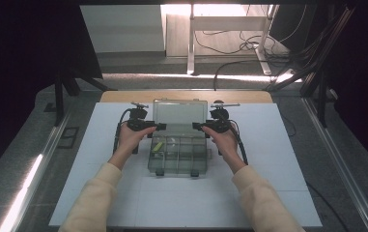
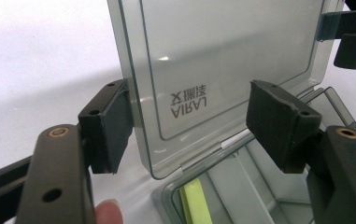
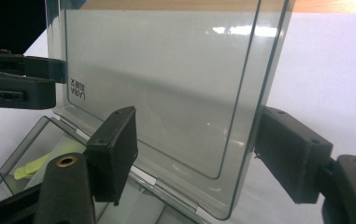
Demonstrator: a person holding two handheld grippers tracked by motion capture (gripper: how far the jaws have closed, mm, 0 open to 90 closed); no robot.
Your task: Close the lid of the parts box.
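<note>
A clear plastic compartment box [image 1: 179, 162] lies in the middle of the white table, its lid [image 1: 179, 112] standing upright at the back. A yellow-green piece [image 1: 158, 146] lies in a left compartment. My left gripper [image 1: 158, 126] is open at the lid's left edge. My right gripper [image 1: 197, 126] is open at the lid's right edge. In the left gripper view the lid [image 2: 222, 56] stands between and beyond the spread jaws of my left gripper [image 2: 192, 126], with the yellow-green piece [image 2: 194, 200] below. In the right gripper view my right gripper [image 3: 201, 149] frames the lid [image 3: 166, 79] the same way.
The white table top [image 1: 99, 193] has free room left, right and in front of the box. Two latches [image 1: 176, 172] stick out at the box's near edge. Beyond the table are a white desk frame [image 1: 191, 43] and floor cables [image 1: 249, 46].
</note>
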